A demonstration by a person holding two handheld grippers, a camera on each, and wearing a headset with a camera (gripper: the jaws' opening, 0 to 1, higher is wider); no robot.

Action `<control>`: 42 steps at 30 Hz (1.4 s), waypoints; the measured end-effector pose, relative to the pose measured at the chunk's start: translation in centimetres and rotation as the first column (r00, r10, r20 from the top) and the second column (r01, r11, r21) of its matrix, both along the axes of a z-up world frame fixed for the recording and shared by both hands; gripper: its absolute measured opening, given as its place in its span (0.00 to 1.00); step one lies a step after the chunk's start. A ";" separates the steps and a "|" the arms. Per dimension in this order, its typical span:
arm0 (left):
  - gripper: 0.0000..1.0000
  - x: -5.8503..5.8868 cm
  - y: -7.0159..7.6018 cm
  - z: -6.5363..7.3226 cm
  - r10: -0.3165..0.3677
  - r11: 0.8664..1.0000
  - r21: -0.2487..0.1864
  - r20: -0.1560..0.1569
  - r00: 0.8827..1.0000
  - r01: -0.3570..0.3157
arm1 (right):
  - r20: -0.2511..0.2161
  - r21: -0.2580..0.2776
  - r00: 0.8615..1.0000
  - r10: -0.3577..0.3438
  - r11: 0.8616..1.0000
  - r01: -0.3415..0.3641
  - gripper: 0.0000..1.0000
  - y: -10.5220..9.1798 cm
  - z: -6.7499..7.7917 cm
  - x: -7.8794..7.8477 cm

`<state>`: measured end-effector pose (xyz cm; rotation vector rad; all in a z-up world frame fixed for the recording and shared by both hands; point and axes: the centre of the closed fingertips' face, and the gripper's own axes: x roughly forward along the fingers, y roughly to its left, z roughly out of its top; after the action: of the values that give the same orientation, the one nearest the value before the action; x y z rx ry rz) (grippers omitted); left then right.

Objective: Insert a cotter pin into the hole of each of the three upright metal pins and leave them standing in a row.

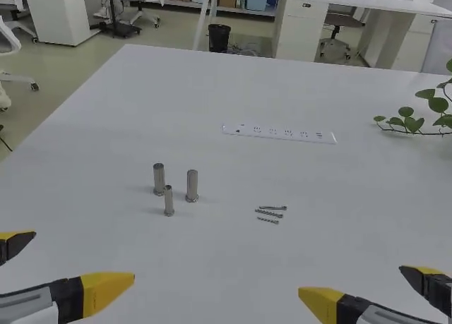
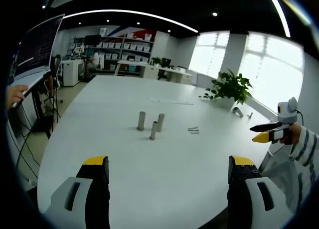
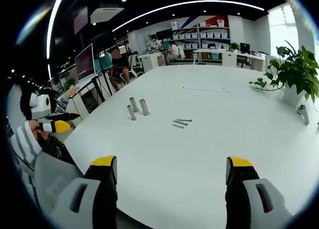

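- My left gripper (image 2: 168, 161) is at the near edge of the bench (image 1: 318, 197), toward its left corner. Its yellow-tipped jaws are spread wide with nothing between them.
- My right gripper (image 3: 172, 161) is at the same near edge, toward the right corner. Its jaws are just as wide apart and it grips nothing.
- The two grippers are well apart from each other, and both point in toward the middle of the bench.
- All three pins stand upright in a tight cluster in the left half of the bench, between the near edge and the middle.
- The left metal pin (image 1: 158, 178) and the right metal pin (image 1: 192, 186) stand side by side with a gap between them.
- The front metal pin (image 1: 169, 200) looks thinner. It stands just ahead of that gap, closer to the near edge, so the three form a triangle rather than a line.
- The cotter pins (image 1: 270, 213) lie flat on the bench to the right of the cluster, clearly apart from it. They sit close together and roughly parallel.
- I cannot make out the holes in the metal pins at this size.
- A white power strip (image 1: 279, 133) lies flat past the middle, toward the far edge.
- A leafy plant (image 1: 424, 116) sits at the right edge.
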<state>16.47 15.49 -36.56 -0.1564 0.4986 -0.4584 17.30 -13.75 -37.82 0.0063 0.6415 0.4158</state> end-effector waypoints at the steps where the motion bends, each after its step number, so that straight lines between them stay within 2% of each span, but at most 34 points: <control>1: 0.99 0.0 0.0 0.1 0.001 1.000 -0.001 0.002 1.000 -0.001 | -0.001 -0.002 1.000 0.000 1.000 0.000 0.89 0.0 0.0 0.0; 8: 0.99 0.0 0.4 0.4 0.010 1.000 -0.004 0.010 1.000 -0.010 | -0.002 -0.004 1.000 -0.006 1.000 0.006 0.89 -0.3 0.0 0.0; 17: 0.99 0.1 0.5 0.1 0.017 1.000 0.001 -0.007 1.000 -0.017 | -0.001 -0.009 1.000 -0.004 1.000 0.004 0.88 -0.4 0.1 0.1; 19: 0.99 0.1 0.6 0.1 0.020 1.000 -0.004 -0.014 1.000 -0.020 | -0.008 -0.013 1.000 -0.002 1.000 0.002 0.88 -0.5 0.0 0.0; 24: 0.99 0.3 0.7 0.3 0.025 1.000 -0.004 0.002 1.000 -0.025 | -0.021 -0.021 1.000 0.003 1.000 -0.004 0.90 -0.8 -0.3 -0.2; 28: 0.99 0.5 0.9 0.1 0.034 0.999 -0.014 -0.004 0.999 -0.034 | -0.031 -0.025 0.999 0.008 1.000 -0.009 0.91 -0.8 -0.6 -0.4; 34: 0.99 0.7 0.8 0.1 0.017 1.000 0.000 -0.012 1.000 -0.017 | -0.069 0.007 0.997 0.038 0.999 -0.037 0.95 0.4 -1.3 -0.6; 42: 0.99 0.9 0.6 0.2 -0.004 1.000 0.011 -0.020 1.000 0.004 | -0.070 0.023 0.996 0.056 0.998 -0.055 0.96 1.8 -1.4 -0.4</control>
<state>17.39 16.07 -36.40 -0.1496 0.5208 -0.4580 16.88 -11.99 -39.22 0.0238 0.7079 0.4776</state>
